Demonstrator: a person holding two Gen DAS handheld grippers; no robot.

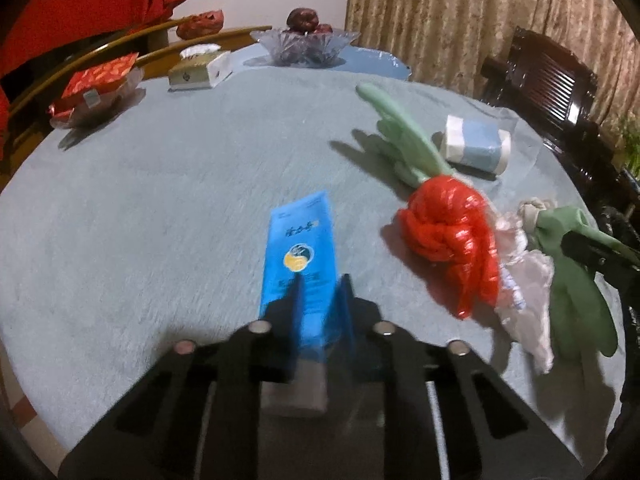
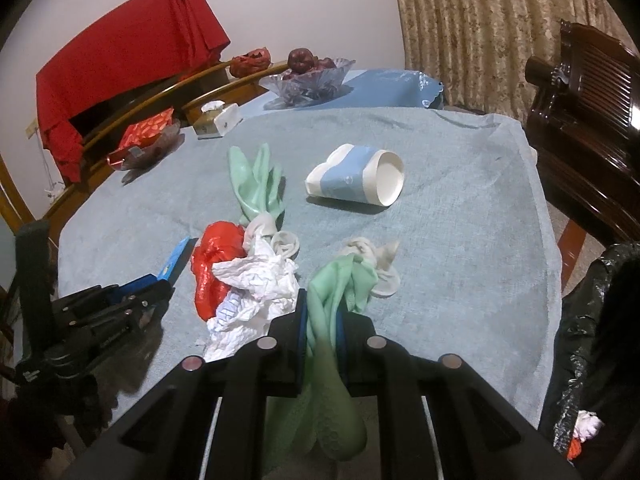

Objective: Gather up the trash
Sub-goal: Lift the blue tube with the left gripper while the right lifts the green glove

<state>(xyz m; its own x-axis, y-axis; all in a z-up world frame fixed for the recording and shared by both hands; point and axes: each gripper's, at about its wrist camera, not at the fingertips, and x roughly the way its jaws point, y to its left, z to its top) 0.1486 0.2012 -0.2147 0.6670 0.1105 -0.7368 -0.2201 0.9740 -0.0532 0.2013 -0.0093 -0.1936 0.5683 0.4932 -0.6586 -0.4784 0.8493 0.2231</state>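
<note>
Currently, the left gripper (image 1: pixel 320 284) is clamped on a flat blue packet (image 1: pixel 300 248) at lower centre of the left wrist view; the packet's near end is hidden behind the fingers and motion blur softens its print. In the right wrist view the same gripper (image 2: pixel 170 280) appears at lower left, with only a sliver of the packet (image 2: pixel 176 258) showing past it.

The right gripper (image 2: pixel 322 312) is closed on a green rubber glove (image 2: pixel 340 280) at lower centre; the glove's lower part hangs out of focus beneath the jaws.

On the blue-grey tablecloth (image 2: pixel 460 220), a red plastic bag (image 2: pixel 214 264) and crumpled white paper (image 2: pixel 260 280) lie touching, left of centre. A second green glove (image 2: pixel 256 184) lies just above them, its cuff partly covered by the pile. A paper cup (image 2: pixel 356 178) lies on its side at centre. A black bin bag (image 2: pixel 592 320) is cut off at the right edge; its contents are hard to identify.
</note>
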